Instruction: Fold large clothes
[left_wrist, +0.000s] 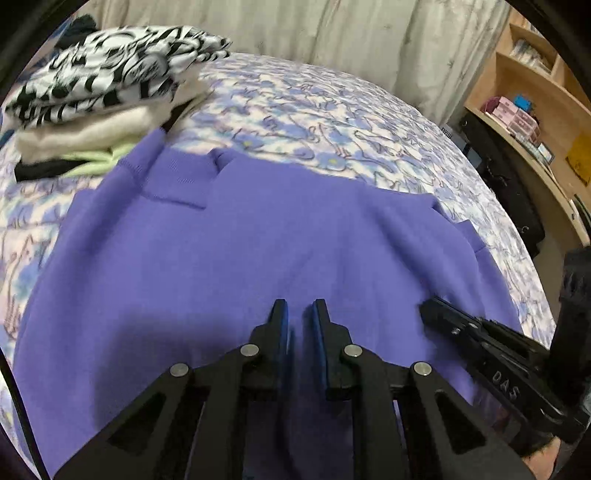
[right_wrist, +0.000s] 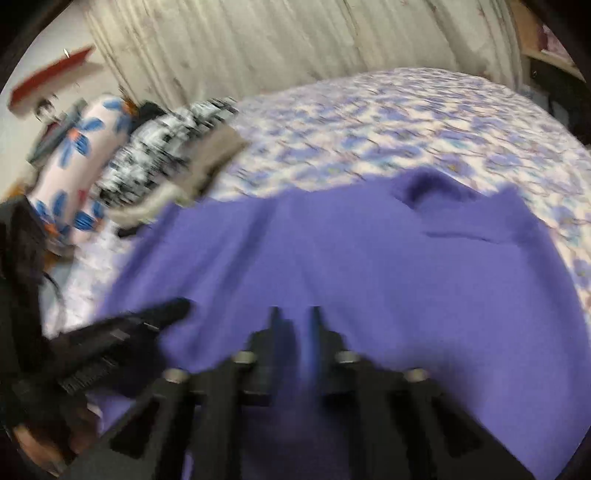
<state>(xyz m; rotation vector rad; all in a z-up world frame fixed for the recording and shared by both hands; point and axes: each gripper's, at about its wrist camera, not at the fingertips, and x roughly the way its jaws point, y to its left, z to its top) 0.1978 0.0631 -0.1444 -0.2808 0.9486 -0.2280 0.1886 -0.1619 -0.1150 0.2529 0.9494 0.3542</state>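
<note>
Sweater (left_wrist: 240, 251) collar toward curtain (left_wrist: 332, 33)

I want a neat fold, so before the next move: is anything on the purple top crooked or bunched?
Yes. The purple top has a flap folded over near its far left edge, and its far right corner is humped up. Both the left gripper and the right gripper are over its near edge.

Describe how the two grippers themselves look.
Both are matte black. The left gripper has two flat fingers with blue pads, angular link arms with triangular cut-outs, and silver round pivot pins. The right gripper looks the same but blurred; seen from the left wrist, its side bears the letters "DAS".
</note>
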